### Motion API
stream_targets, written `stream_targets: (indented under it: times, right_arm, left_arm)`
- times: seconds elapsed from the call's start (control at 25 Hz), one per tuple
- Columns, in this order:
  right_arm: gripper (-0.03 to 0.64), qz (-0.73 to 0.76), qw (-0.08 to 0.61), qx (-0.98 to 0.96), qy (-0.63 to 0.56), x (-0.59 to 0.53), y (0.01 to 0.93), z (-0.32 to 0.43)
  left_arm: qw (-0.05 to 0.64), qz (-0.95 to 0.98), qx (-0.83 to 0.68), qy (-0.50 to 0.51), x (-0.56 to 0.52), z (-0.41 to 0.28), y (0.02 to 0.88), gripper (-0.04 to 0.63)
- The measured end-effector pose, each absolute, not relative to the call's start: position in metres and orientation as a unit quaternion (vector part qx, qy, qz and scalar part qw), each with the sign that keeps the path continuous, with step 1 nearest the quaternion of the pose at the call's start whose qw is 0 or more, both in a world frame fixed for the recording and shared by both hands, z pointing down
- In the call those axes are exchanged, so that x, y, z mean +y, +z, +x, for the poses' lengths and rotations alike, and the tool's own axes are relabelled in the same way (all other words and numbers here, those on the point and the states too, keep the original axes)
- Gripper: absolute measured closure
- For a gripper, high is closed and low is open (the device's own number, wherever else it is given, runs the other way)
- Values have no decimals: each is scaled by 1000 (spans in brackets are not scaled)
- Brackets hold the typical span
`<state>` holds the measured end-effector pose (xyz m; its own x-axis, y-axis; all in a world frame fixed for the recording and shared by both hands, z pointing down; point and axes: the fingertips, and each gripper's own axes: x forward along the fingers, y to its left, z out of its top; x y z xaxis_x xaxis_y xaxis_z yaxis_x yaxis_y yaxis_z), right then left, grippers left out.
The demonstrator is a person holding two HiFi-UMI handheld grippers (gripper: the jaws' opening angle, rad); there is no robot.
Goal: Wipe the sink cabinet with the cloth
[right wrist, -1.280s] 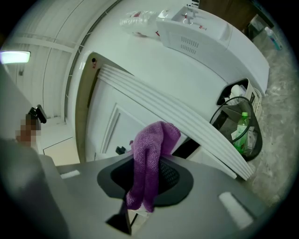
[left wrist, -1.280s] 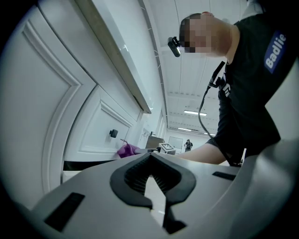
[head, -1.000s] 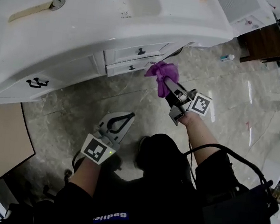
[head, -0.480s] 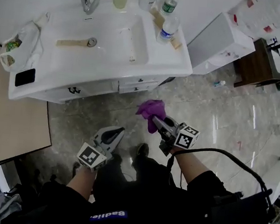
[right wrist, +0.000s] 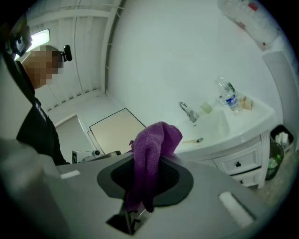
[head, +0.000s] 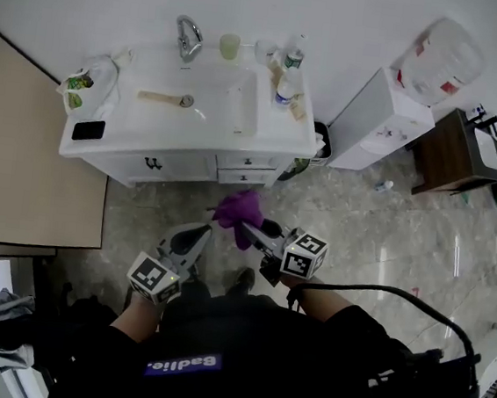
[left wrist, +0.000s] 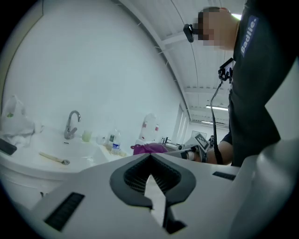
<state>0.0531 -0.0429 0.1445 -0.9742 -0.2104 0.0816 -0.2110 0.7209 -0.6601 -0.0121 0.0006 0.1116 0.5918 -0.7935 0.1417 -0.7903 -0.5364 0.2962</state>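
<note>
The white sink cabinet (head: 190, 165) stands against the far wall, with two small drawers (head: 246, 160) at its right. My right gripper (head: 247, 226) is shut on a purple cloth (head: 237, 207), held in the air over the floor in front of the drawers and apart from them. In the right gripper view the cloth (right wrist: 152, 158) hangs bunched between the jaws, with the cabinet (right wrist: 238, 161) beyond it. My left gripper (head: 201, 233) hovers just left of the cloth, jaws closed together and holding nothing. In the left gripper view the left gripper (left wrist: 150, 159) points toward the basin (left wrist: 56, 158).
On the counter are a faucet (head: 188, 37), a cup, bottles (head: 292, 57), a phone (head: 89, 130) and a plastic bag (head: 88, 84). A bin (head: 320, 144), a white box (head: 376, 123), a water jug (head: 440, 55) and a brown table (head: 452, 149) stand to the right. A beige panel (head: 22, 170) lies left.
The view has pulled back from the cabinet, which now looks smaller and farther. The right gripper with the cloth has come away from the drawers; both grippers sit closer to the body.
</note>
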Motion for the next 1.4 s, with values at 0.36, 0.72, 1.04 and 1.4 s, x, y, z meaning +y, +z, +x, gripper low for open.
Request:
stream_targets:
  times: [0.36, 0.72, 1.04, 1.4]
  right_arm:
    - [540, 146, -6, -957, 251, 12, 74, 55]
    - [538, 171, -2, -967, 191, 63, 56, 45]
    - [540, 191, -13, -961, 202, 85, 54, 50]
    - [540, 190, -1, -960, 207, 88, 58, 47]
  left_arm:
    - [116, 905, -408, -9, 51, 3, 49, 591]
    - [110, 923, -369, -15, 98, 3, 34, 591]
    - [95, 931, -352, -12, 121, 7, 28, 591]
    - [91, 932, -351, -3, 126, 1, 24, 591]
